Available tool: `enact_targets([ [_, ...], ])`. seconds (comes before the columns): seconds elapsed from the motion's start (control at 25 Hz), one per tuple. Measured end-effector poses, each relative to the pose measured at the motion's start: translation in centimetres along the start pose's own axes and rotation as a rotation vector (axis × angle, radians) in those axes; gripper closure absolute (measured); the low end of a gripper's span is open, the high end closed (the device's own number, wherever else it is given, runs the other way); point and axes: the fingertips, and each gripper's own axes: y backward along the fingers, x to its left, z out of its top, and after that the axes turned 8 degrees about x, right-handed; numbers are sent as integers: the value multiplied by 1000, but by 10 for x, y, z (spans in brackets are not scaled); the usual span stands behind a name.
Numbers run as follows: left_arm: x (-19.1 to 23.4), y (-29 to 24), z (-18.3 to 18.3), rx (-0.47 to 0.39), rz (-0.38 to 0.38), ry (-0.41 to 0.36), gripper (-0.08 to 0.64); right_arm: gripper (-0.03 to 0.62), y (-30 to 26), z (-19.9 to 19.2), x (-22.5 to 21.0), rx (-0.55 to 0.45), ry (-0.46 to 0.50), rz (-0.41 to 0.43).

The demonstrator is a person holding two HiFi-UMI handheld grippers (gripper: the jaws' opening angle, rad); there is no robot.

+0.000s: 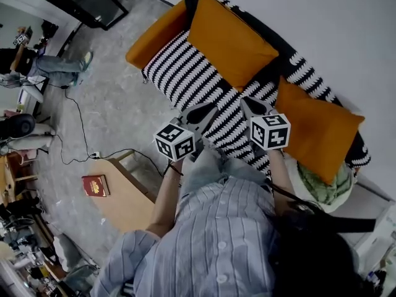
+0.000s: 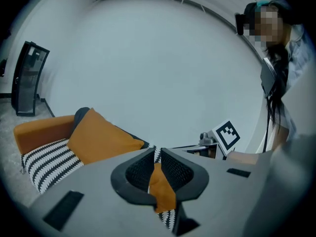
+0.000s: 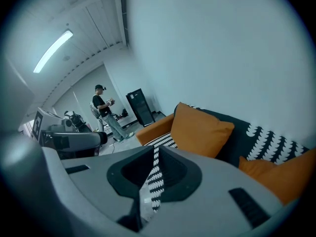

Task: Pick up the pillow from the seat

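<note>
Both our claws are pinched together and empty, left gripper (image 1: 207,111) and right gripper (image 1: 246,104) side by side over the zigzag-striped sofa seat (image 1: 179,73). Just ahead, the plump square orange pillow (image 1: 229,39) leans on the backrest (image 1: 296,64). Only the right gripper view shows a standing person (image 3: 102,110) far left.

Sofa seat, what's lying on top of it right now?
An orange pillow leans on the backrest near the orange armrest; a second orange pillow sits at the other end. Anything under them is covered.
</note>
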Motion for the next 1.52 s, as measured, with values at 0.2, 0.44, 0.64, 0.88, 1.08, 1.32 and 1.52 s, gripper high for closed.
enact_targets([
  [0.2, 1, -7, -2, 39, -36, -11, 526, 554, 9, 1, -11, -20, -36, -46],
  [0.44, 16, -21, 13, 63, -101, -15, 526, 554, 5, 11, -26, -49, -106, -106],
  [0.64, 34, -35, 25, 112, -167, -55, 526, 554, 0, 29, -40, -91, -165, -165],
  [0.88, 76, -52, 49, 152, -210, -81, 526, 554, -18, 53, -54, -123, -215, -226],
  [1.08, 115, -63, 70, 183, -234, -109, 526, 554, -38, 70, -63, -130, -230, -292],
  [1.32, 158, -76, 93, 207, -253, -134, 526, 554, -53, 82, -80, -148, -289, -352],
  [1.52, 190, -90, 102, 227, -269, -145, 526, 554, -64, 85, -93, -141, -294, -386],
])
